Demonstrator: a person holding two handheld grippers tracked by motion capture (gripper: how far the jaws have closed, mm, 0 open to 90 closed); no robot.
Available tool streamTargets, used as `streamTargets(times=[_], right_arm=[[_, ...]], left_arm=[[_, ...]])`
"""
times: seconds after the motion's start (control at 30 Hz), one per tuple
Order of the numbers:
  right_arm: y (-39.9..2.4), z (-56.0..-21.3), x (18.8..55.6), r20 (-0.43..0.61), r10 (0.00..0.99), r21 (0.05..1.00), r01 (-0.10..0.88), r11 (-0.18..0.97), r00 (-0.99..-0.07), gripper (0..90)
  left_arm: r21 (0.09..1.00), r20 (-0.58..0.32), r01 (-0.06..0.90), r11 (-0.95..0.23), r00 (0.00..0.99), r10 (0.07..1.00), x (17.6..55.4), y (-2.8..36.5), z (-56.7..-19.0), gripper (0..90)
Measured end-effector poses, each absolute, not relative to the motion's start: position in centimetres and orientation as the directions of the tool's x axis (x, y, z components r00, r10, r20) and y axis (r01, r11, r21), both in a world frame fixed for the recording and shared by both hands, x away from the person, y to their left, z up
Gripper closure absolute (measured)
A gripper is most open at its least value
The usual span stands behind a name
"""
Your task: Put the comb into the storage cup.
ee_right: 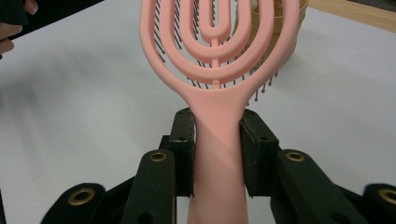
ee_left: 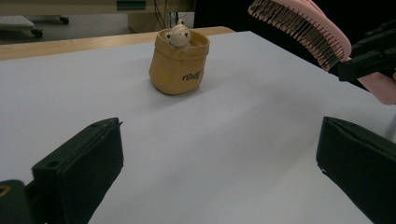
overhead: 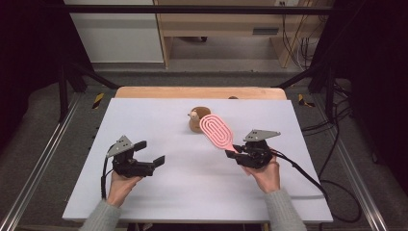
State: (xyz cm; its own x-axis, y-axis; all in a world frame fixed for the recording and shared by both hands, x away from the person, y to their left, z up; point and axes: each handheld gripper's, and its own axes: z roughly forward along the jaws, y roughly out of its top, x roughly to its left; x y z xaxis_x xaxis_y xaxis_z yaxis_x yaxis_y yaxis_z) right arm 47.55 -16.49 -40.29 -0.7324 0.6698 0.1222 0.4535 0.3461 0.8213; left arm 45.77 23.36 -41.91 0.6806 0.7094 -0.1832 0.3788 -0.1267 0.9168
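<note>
While the right gripper pinches the pink vented plastic hairbrush aloft near the desk's far edge, the spread left gripper waits; dropping it into the tan fabric pouch seems next.

Background's just a white table with a wooden edge at the far side, metal rails on the grey floor either side, a wooden shelf unit behind, and cables trailing off right.
</note>
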Motion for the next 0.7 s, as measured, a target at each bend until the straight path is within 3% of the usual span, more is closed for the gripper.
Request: streamTargets(times=[0.7], right_arm=[[-16.2,-40.2,47.4,0.118,0.665,0.828,0.443,0.345,-0.738,70.0]], left_arm=[[0.923,-0.199,0.366,-0.117,0.717,0.668,46.5,20.4,-41.0,0.2]])
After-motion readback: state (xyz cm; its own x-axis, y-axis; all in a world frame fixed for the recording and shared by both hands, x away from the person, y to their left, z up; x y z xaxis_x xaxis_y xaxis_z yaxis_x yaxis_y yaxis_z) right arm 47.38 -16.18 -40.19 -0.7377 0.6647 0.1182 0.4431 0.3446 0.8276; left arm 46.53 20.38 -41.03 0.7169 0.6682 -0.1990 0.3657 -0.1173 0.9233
